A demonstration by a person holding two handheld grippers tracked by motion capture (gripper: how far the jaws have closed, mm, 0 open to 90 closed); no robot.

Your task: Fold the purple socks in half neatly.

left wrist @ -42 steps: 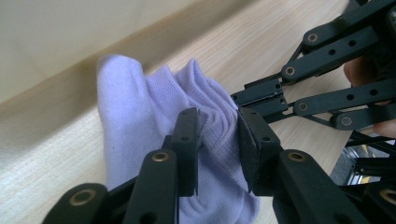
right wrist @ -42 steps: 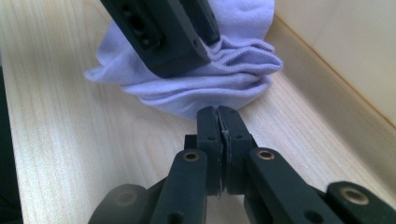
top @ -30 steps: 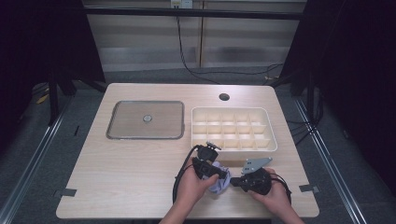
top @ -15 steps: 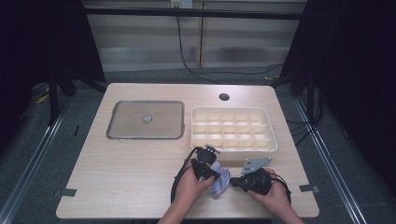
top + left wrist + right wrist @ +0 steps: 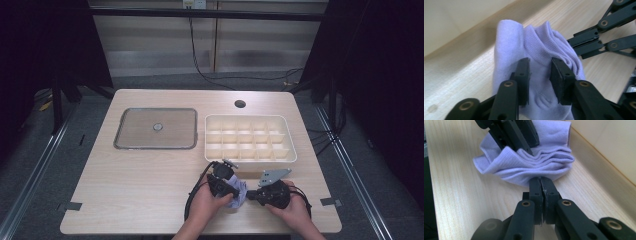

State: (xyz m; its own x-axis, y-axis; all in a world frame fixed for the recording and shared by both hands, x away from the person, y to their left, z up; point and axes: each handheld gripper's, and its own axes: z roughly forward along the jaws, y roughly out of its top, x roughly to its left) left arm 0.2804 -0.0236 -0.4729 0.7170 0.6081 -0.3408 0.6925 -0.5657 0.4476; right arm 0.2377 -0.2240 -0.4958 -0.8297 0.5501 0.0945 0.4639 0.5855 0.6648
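Note:
A crumpled lavender cloth point(image 5: 240, 192) lies near the table's front edge, between the two grippers. My left gripper point(image 5: 233, 196) comes at it from the left. In the left gripper view the jaws point(image 5: 540, 65) stand shut on a bunched fold of the cloth point(image 5: 536, 47), which bulges between the pads. My right gripper point(image 5: 249, 195) meets it from the right. Its jaws point(image 5: 540, 180) are pressed fully together at the lower hem of the cloth point(image 5: 539, 162), the tips tucked into the edge. The left gripper's fingers point(image 5: 524, 135) show on the far side of the cloth.
A cream box with several compartments point(image 5: 247, 117) stands just behind the grippers; its wall runs close beside the cloth. A flat grey tray point(image 5: 140, 131) with a small knob lies at the back left. A cable hole point(image 5: 240, 104) sits near the far edge.
My left gripper has drifted slightly toward the front edge with the cloth. The right gripper has barely moved.

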